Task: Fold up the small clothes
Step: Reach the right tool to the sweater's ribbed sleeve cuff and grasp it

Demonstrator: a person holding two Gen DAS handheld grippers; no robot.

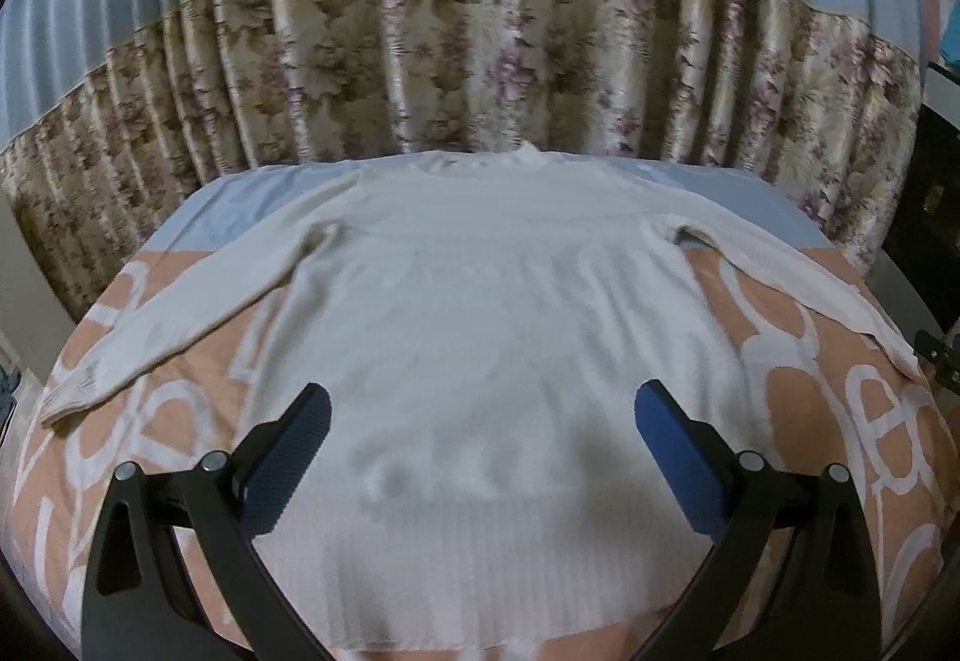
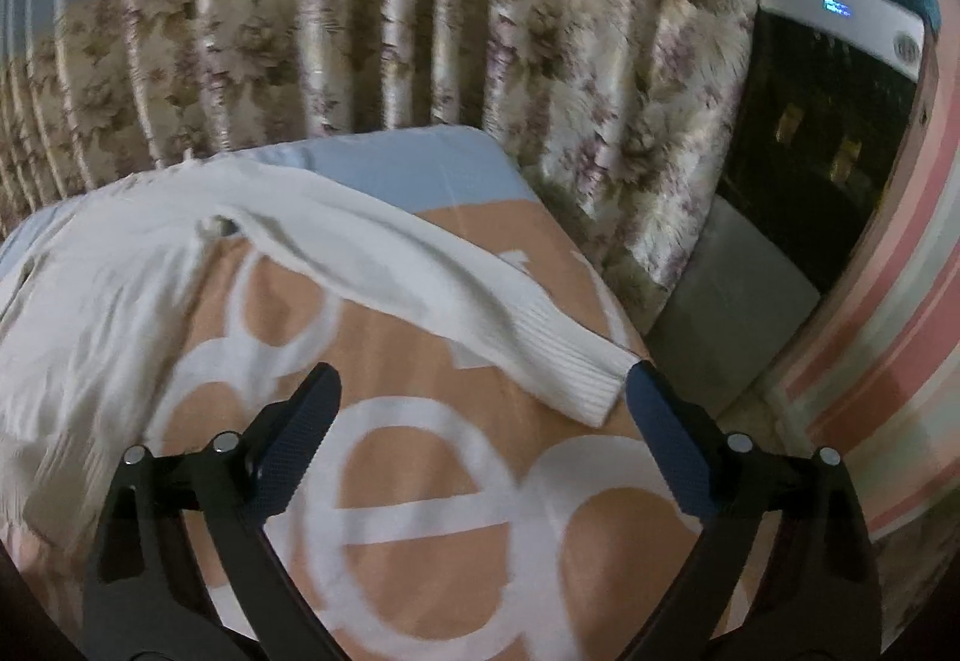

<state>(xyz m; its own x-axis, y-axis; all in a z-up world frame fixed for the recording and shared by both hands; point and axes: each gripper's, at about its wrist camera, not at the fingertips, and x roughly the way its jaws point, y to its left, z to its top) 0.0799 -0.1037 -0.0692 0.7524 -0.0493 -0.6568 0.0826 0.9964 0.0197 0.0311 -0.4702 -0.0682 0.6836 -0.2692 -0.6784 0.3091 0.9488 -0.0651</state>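
A white long-sleeved knit sweater [image 1: 480,301] lies flat on the bed, neck toward the curtain, both sleeves spread outward. My left gripper [image 1: 483,409] is open and empty, hovering over the sweater's lower body near the ribbed hem [image 1: 480,571]. In the right wrist view the sweater's right sleeve [image 2: 432,277] runs diagonally to its ribbed cuff [image 2: 576,379]. My right gripper [image 2: 483,391] is open and empty, just in front of that cuff, with its right finger [image 2: 666,433] beside the cuff's end.
The bed has an orange and white patterned cover [image 2: 420,511] with a light blue band [image 1: 720,193] at the far end. A floral curtain [image 1: 480,60] hangs behind. A dark cabinet with a white device [image 2: 828,132] stands right, past the bed edge and grey floor [image 2: 720,313].
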